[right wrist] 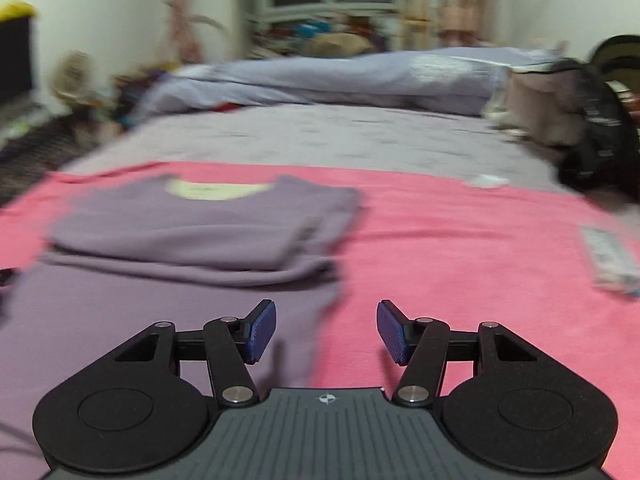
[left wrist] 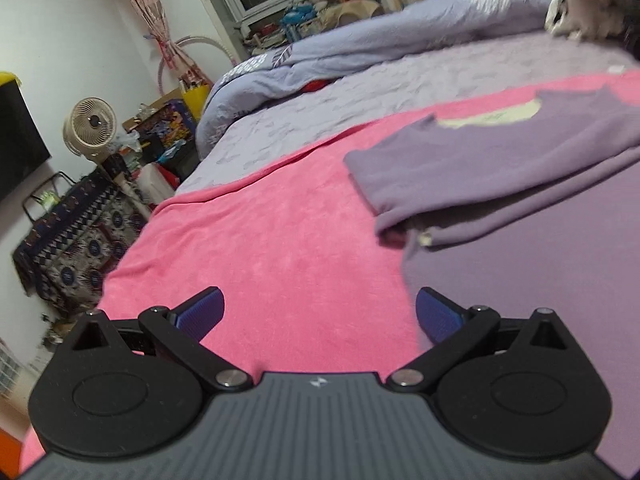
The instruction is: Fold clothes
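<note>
Left gripper (left wrist: 320,314): jaws spread wide, nothing between them, poised low over the pink blanket (left wrist: 280,240) just beside the near left edge of the purple garment (left wrist: 540,248). Right gripper (right wrist: 326,330): jaws likewise apart and empty, straddling the garment's near right edge where purple cloth meets pink.

The garment, a long-sleeved purple top with a pale inner neckline (right wrist: 216,191), lies on the blanket spread over the bed (right wrist: 320,136). Its sleeves (left wrist: 460,168) are laid across the chest; the lower body extends flat toward both grippers.

Judged step: sleeves lie folded in, while the body shows no lengthwise fold, so the work appears midway. The next move would call for each gripper to close on a near hem corner and carry the hem evenly up toward the collar, keeping the sleeves undisturbed. The hem itself lies below both views and cannot be seen.

A rumpled lavender duvet (right wrist: 360,76) lies beyond, well apart.
</note>
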